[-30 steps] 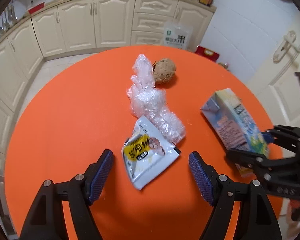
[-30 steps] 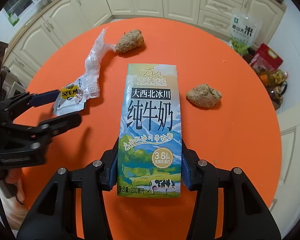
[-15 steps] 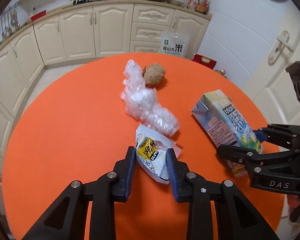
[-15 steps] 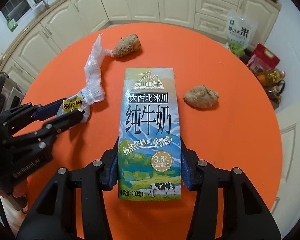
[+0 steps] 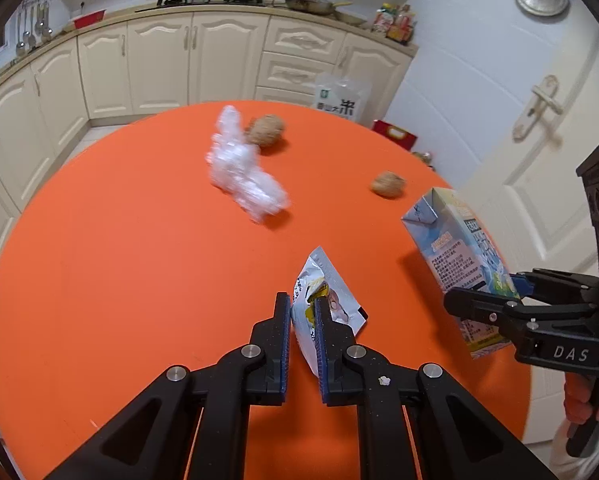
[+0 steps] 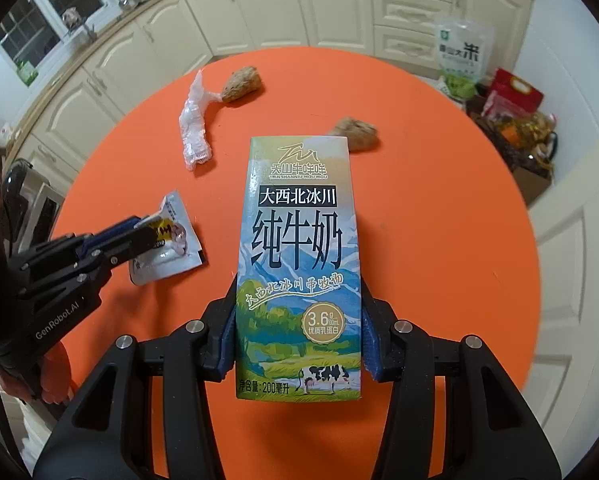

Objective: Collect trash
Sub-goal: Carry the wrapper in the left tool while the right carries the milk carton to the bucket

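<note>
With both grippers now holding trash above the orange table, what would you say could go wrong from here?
1. The left gripper pinches only one edge of the silver-and-yellow snack wrapper; the thin foil may slip out.
2. The right gripper clamps the blue-and-green milk carton near its base, so the carton could pivot or be crushed.
3. The crumpled clear plastic wrap and two brown crumpled lumps remain on the table, yet both grippers are occupied.

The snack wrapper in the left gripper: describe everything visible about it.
The snack wrapper is a small, crinkled silver-white foil sachet with a yellow printed label and a torn, flared top. The left gripper is shut on it, blue pads pinching its middle so that it folds between them. It stands tilted, top corner pointing away, above the orange table. Whether its lower edge touches the table cannot be told.
</note>
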{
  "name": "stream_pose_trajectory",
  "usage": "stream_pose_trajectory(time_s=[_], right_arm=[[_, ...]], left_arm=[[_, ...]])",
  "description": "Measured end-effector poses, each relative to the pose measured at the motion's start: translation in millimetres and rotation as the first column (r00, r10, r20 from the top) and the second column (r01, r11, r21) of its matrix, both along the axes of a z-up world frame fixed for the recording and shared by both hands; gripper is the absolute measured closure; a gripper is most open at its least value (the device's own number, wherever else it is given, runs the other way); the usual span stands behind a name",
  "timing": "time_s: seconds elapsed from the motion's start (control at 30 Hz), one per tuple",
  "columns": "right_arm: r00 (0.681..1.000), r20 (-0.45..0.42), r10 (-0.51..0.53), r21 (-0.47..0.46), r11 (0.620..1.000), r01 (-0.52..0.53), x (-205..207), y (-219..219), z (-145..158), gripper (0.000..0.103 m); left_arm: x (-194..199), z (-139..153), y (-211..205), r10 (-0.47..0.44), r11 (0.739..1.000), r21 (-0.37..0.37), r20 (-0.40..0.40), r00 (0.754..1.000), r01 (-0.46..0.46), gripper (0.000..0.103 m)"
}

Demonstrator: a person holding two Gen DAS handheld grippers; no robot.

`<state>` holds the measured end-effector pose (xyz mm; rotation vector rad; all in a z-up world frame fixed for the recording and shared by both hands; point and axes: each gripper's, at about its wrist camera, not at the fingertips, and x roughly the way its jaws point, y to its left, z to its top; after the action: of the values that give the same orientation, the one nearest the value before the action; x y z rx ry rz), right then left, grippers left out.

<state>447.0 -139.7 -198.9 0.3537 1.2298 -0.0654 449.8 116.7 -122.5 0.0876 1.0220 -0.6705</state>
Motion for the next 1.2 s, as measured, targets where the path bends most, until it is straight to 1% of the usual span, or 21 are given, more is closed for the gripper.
stream_pose_trajectory(time_s=[0.1,0.13,0.23,0.3,0.37,0.5,0.63,0.77,0.9,1.0,1.13,1.2], right_arm=[[1.0,0.024,-0.018,-0.008,1.0,0.018,-17,-4,10,0.057],[0.999,0.034,-0.026,-0.008,1.0,0.026,-25,-7,14,0.057],[0.997,0.066,-0.047,-0.004,0.999,0.047,-45,-13,25,0.057],[0.994,0.091,-0.065,-0.007,0.998,0.066,-59,-17,33,0.057],[0.991,0.108,-0.083,-0.008,0.996,0.084,-72,-21,40,0.057],[0.978,0.136,-0.16,-0.044,0.985,0.167,-105,-43,51,0.057],[0.949,0.164,-0.269,-0.131,0.948,0.291,-148,-74,57,0.057],[0.914,0.176,-0.366,-0.182,0.9,0.396,-187,-105,57,0.057],[0.872,0.164,-0.462,-0.18,0.855,0.487,-222,-142,46,0.057],[0.849,0.156,-0.505,-0.178,0.831,0.527,-242,-162,36,0.057],[0.818,0.135,-0.559,-0.203,0.793,0.575,-260,-182,19,0.057],[0.813,0.124,-0.57,-0.209,0.786,0.583,-263,-190,11,0.057]], left_arm=[[-22,3,1,-0.002,1.0,-0.012,0.027,1.0,0.003,0.096],[-26,3,-6,-0.005,1.0,-0.021,0.028,1.0,0.005,0.096],[-51,9,-9,-0.01,0.999,-0.039,0.046,0.999,0.011,0.096],[-67,13,-18,-0.013,0.999,-0.033,0.061,0.998,0.016,0.096],[-84,17,-32,-0.036,0.999,-0.033,0.07,0.997,0.039,0.096],[-110,23,-64,-0.094,0.995,-0.018,0.1,0.991,0.096,0.096],[-138,23,-107,-0.138,0.99,0.009,0.112,0.984,0.138,0.096],[-170,20,-157,-0.222,0.975,0.014,0.115,0.968,0.222,0.096],[-197,10,-206,-0.301,0.954,0.026,0.098,0.948,0.3,0.096],[-211,2,-237,-0.352,0.936,0.04,0.085,0.932,0.35,0.096],[-222,-14,-275,-0.379,0.924,0.074,0.068,0.923,0.375,0.096],[-223,-22,-296,-0.374,0.925,0.099,0.076,0.924,0.366,0.096]])
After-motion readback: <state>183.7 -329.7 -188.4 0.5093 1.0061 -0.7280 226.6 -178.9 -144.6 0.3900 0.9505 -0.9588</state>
